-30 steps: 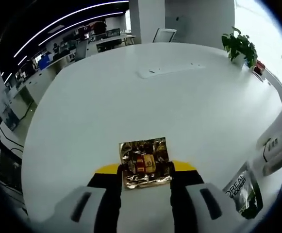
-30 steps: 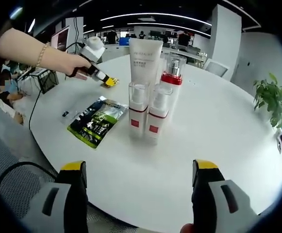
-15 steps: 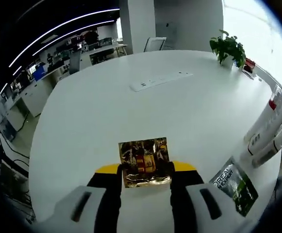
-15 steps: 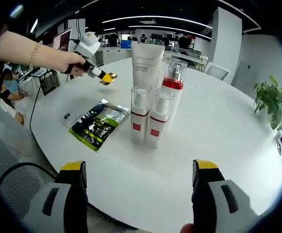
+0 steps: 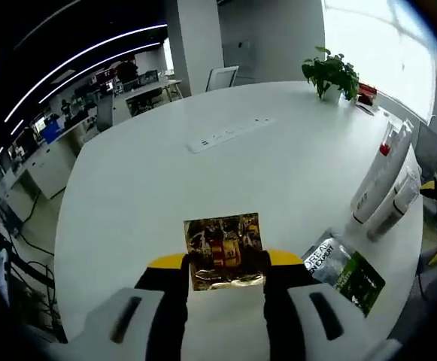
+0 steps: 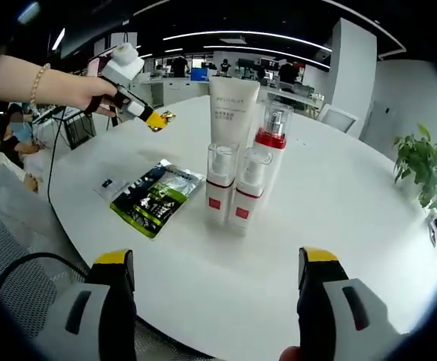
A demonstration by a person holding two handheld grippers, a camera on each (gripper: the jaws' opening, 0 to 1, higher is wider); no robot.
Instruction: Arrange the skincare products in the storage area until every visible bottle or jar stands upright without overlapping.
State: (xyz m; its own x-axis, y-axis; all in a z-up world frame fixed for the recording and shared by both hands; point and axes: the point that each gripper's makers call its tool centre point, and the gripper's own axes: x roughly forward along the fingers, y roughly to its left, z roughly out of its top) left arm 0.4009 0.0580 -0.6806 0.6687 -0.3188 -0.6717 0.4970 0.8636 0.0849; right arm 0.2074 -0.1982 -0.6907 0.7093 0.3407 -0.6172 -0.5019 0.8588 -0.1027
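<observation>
A gold sachet [image 5: 224,252] is pinched in the left tongs [image 5: 226,274], held above the surface [image 5: 165,173]; it could slip. Ahead of the spread right tongs [image 6: 216,282], upright bottles [image 6: 237,184] could be toppled.

An open-plan office. The large round white table [image 5: 203,180] has a white power strip [image 5: 229,134] set into its top, as meeting tables do. Beyond it, rows of desks with monitors [image 5: 139,79] stretch under long white strip lights [image 5: 75,64] on a dark ceiling. A white mesh-backed office chair [image 5: 222,77] stands at the far edge by a broad white square column [image 5: 192,41]. A green potted plant [image 5: 331,75] sits near the bright window side. In the right gripper view, more desks with screens [image 6: 203,74] and people stand in the background.
</observation>
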